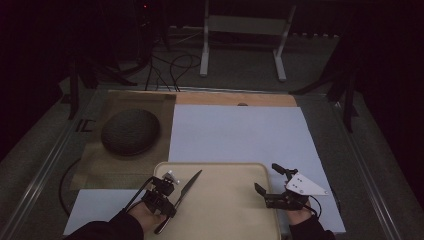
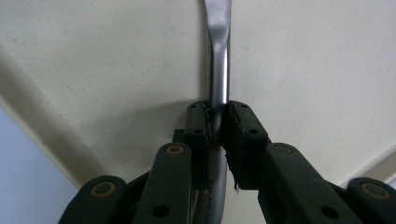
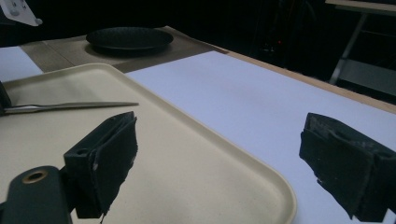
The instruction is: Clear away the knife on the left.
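From where I stand, the left tongs (image 1: 161, 196) have a butter knife (image 1: 188, 185) pinched by its handle, the pads closed tight on the metal, as the left gripper view makes plain (image 2: 218, 122). The knife lies low over the near left part of the beige tray (image 1: 225, 210), its blade pointing toward the far right across the tray's surface. Whether it rests on the tray or hangs just above it I cannot tell.

The right tongs (image 1: 272, 180) sit at the near right edge of the tray with the jaws spread wide and nothing between them; in the right gripper view (image 3: 224, 163) there is only tray rim and white sheet in the gap.

Farther off on the left, a dark round plate (image 1: 130, 131) sits on a brown mat (image 1: 95, 160), well apart from the knife. The white sheet (image 1: 240, 135) covers the middle of the table.

I'd judge the step in hand is the knife being handled at the tray, either just picked up or about to be laid down. If it is to go anywhere, the next move calls for lifting it level, keeping the grip firm on the slim handle so the blade doesn't swing, and clearing the tray's raised rim.
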`<state>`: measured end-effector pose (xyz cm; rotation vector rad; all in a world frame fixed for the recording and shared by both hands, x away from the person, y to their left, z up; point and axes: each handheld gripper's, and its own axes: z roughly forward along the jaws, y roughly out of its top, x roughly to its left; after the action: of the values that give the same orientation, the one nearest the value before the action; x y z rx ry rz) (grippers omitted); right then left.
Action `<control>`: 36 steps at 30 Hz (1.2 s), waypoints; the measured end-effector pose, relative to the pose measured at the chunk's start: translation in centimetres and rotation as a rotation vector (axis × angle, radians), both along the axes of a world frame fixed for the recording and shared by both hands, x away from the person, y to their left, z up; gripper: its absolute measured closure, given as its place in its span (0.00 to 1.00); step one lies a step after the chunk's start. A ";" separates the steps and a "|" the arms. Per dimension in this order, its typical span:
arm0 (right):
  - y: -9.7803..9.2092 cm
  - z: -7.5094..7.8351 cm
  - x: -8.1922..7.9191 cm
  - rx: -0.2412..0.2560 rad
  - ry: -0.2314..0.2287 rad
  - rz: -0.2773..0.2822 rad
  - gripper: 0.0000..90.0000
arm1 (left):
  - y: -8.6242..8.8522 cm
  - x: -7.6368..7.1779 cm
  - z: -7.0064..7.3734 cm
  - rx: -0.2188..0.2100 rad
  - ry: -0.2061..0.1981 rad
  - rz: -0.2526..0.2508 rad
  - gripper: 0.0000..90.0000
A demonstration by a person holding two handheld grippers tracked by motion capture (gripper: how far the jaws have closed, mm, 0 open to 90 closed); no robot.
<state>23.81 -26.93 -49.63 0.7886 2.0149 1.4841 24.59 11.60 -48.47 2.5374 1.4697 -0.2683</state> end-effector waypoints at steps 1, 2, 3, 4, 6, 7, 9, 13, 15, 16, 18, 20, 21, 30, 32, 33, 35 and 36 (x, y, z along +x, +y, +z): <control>0.0 0.0 0.0 -0.001 0.000 0.000 0.12 | 0.0 0.1 0.0 -0.015 0.014 0.001 0.86; 0.0 0.0 0.0 -0.002 -0.002 0.001 0.12 | 0.0 0.1 0.0 -0.015 0.014 0.001 0.84; 0.0 0.0 0.0 -0.002 -0.003 0.001 0.12 | 0.0 0.1 0.2 -0.019 0.016 -0.008 0.80; 0.0 0.0 0.0 -0.002 -0.003 0.001 0.12 | -0.1 0.2 0.5 -0.016 0.000 -0.021 0.76; 0.0 0.0 0.0 -0.002 -0.002 0.001 0.12 | -0.1 0.3 1.3 -0.026 -0.025 -0.037 0.69; 0.0 0.0 0.0 -0.002 -0.002 0.001 0.12 | -0.1 0.4 1.6 -0.032 -0.039 -0.049 0.63; 0.0 0.0 0.0 -0.002 -0.003 0.002 0.12 | -0.2 0.5 2.5 -0.065 -0.071 -0.090 0.55; 0.0 0.0 0.0 -0.004 -0.005 0.002 0.12 | -0.4 0.4 2.8 -0.096 -0.088 -0.144 0.39; -0.1 0.0 0.0 -0.004 -0.005 0.001 0.12 | -0.5 0.2 2.9 -0.098 -0.111 -0.187 0.29; -0.1 0.0 0.0 -0.003 -0.004 0.001 0.12 | -0.5 0.2 2.9 -0.119 -0.111 -0.189 0.28; 0.0 0.0 0.0 -0.005 -0.005 0.001 0.12 | -0.6 0.1 2.7 -0.109 -0.127 -0.211 0.22; 0.0 0.0 0.0 -0.005 -0.004 0.002 0.12 | -0.8 -0.1 2.7 -0.108 -0.138 -0.229 0.17; 0.0 0.0 0.0 -0.005 -0.004 0.002 0.12 | -1.0 -0.2 2.7 -0.109 -0.151 -0.231 0.17; 0.0 0.1 -0.1 -0.006 -0.006 0.004 0.12 | -2.0 -0.2 3.0 -0.165 -0.263 -0.316 0.15; 0.0 0.1 -0.1 -0.004 -0.007 0.004 0.12 | -2.1 0.0 3.0 -0.177 -0.300 -0.318 0.15; 0.0 0.1 -0.1 -0.002 -0.005 0.002 0.12 | -2.2 0.1 3.1 -0.191 -0.309 -0.329 0.17; 0.0 0.1 -0.1 0.000 -0.006 0.003 0.12 | -2.3 0.2 3.2 -0.211 -0.350 -0.358 0.19; -0.1 0.1 0.0 -0.001 -0.010 0.003 0.12 | -2.4 0.2 3.3 -0.221 -0.368 -0.381 0.20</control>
<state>23.76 -26.99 -49.51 0.7768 2.0104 1.4859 24.84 9.20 -45.22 2.4947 0.7789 -0.0109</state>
